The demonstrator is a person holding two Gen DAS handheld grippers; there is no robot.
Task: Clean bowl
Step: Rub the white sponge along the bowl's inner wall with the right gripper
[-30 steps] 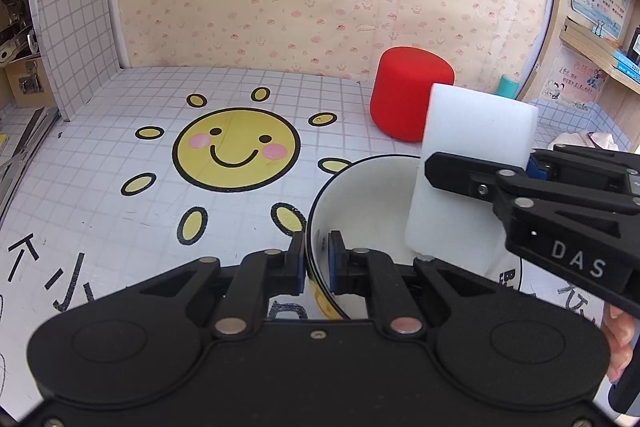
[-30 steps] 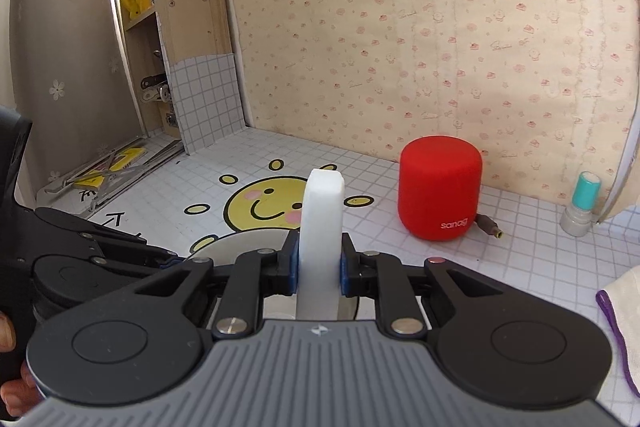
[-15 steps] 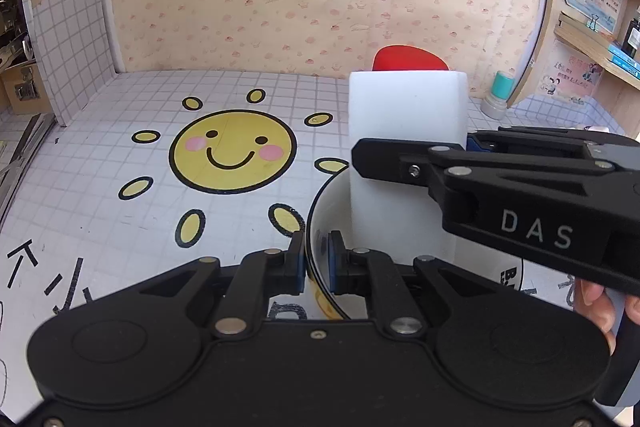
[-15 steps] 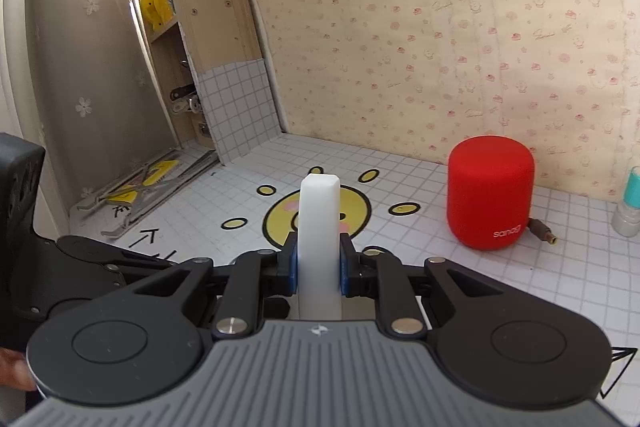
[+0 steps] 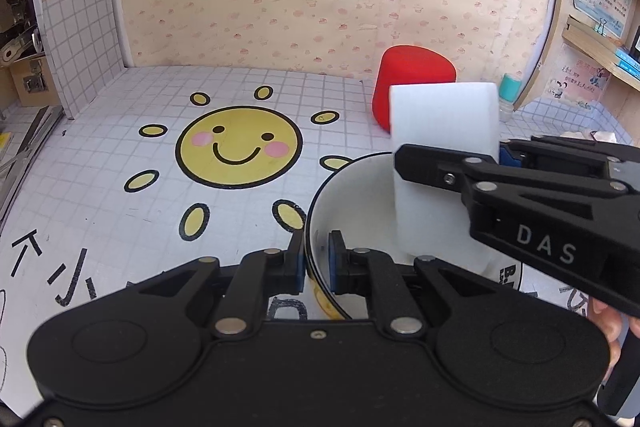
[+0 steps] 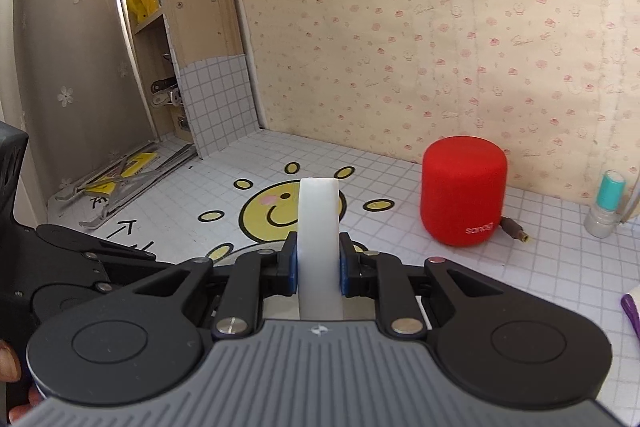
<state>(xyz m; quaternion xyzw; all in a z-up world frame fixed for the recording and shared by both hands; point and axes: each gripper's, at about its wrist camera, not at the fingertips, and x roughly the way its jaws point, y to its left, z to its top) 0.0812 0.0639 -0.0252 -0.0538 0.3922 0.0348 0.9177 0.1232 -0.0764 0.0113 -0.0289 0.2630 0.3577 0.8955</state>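
Bowl (image 5: 360,211), white inside with a dark rim, sat on the gridded tabletop (image 5: 120,227) just beside the lower right ray of the printed sun face (image 5: 238,147), which serves as the landmark for everything else. The left gripper (image 5: 317,263) was pressed together on the bowl's near rim, one pad outside the wall and one inside, steadying it. The right gripper (image 6: 318,267) pinched a white sponge block (image 5: 444,163) upright between its blue pads, and from the left wrist view the block's lower end reached down inside the bowl, on the side away from the sun face. Whether it actually touched the inner wall could not be told, since the left gripper's body hid the bottom. A red cylinder (image 6: 464,195) stood beyond the bowl, further from the sun face, near the papered wall, with a small teal-capped bottle (image 6: 606,203) well apart from it.

Judging by this, the wiping step was in hand, with the sponge already in the bowl. The next move probably called for pressing the block against the inner surface and sweeping it around, while the left grip held the rim firmly enough that the bowl neither slid nor tipped.
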